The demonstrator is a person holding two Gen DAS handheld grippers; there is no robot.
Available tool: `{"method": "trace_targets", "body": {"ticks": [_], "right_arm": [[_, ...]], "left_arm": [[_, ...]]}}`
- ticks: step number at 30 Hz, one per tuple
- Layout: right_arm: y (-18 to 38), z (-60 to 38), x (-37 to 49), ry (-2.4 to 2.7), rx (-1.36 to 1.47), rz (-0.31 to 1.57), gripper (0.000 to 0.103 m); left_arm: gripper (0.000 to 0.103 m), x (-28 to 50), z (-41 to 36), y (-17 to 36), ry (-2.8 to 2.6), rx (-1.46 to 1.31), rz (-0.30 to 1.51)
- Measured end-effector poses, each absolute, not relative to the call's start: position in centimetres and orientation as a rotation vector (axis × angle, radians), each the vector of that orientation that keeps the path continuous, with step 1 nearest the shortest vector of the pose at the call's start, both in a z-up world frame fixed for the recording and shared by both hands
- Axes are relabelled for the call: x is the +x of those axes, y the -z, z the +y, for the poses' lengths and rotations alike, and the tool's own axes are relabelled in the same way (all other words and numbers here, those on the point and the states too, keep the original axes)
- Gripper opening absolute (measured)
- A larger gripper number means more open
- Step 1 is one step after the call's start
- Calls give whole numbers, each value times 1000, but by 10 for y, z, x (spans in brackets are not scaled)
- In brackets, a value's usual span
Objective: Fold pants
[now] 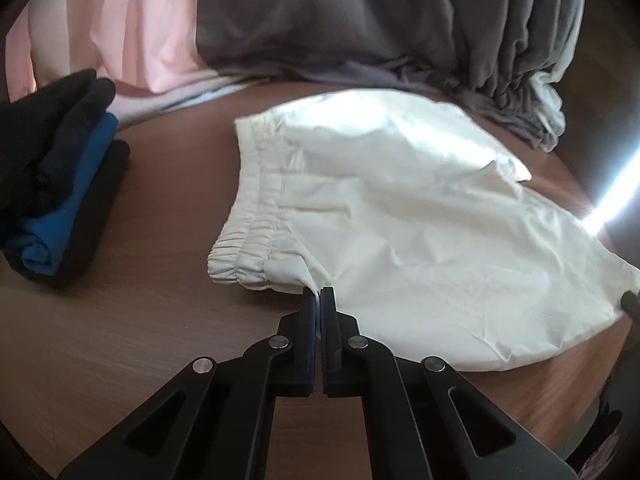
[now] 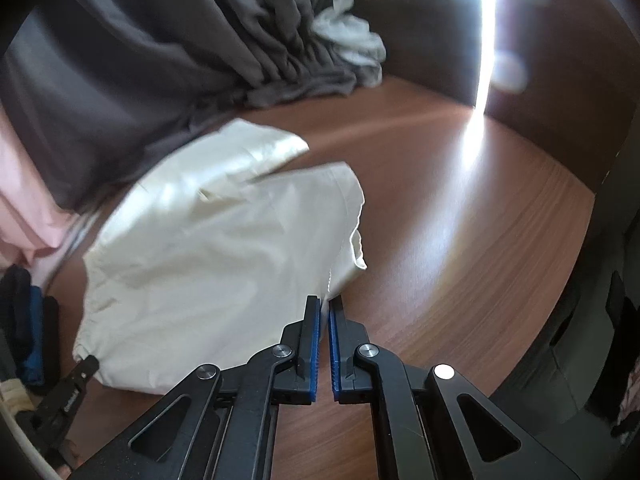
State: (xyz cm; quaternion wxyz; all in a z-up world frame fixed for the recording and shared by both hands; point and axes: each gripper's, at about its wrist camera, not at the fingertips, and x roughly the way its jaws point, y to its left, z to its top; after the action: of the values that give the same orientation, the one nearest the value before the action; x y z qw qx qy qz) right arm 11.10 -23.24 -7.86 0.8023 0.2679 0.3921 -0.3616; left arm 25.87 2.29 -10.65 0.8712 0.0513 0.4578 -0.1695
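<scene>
Left gripper (image 1: pixel 319 294): jaws clamped together on the near edge of the cream pants (image 1: pixel 400 216), just beside the elastic waistband (image 1: pixel 248 240); a small peak of cloth is drawn up into the fingertips.
Right gripper (image 2: pixel 325 304): jaws pinched shut on the near hem of a pant leg, a thin tip of fabric caught between the blue pads (image 2: pixel 315 344).
Pants: cream, lying spread on the brown wood-grain table (image 1: pixel 120 340), waistband toward the left of the left wrist view, legs running to the right; the cloth is wrinkled, and part of it is blurred in both views.
Other gripper seen: in the left wrist view the tip of the right one shows at the right edge, at the hem; in the right wrist view the left one shows at the lower left, touching the gathered waistband corner.
Folded stack (image 1: pixel 68 176): black and blue garments piled on the table, left of the pants and apart from them.
Light streak (image 2: pixel 476 128): a bright band crosses the table to the right of the pants.
Grey curtain (image 1: pixel 360 20): hangs behind the table, its gathered folds resting on the far edge beyond the pants.
Pink curtain (image 1: pixel 132 28): hangs to the left of the grey one, behind the folded stack.
White cloth (image 2: pixel 352 44): bunched beside the grey folds at the far side.
</scene>
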Motion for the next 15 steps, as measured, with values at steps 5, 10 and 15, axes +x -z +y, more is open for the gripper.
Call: {"method": "trace_targets", "body": {"ticks": [5,10,15], "right_arm": [[46,-218,101,773,525,748,4],[22,-206,96,765,485,681,4],[41,-217,88,759,582,765,5]], "left_arm": [[4,248,34,84,403,84,912],[4,238,43,72,410,62,886],[4,223,37,75,391,97,897]]}}
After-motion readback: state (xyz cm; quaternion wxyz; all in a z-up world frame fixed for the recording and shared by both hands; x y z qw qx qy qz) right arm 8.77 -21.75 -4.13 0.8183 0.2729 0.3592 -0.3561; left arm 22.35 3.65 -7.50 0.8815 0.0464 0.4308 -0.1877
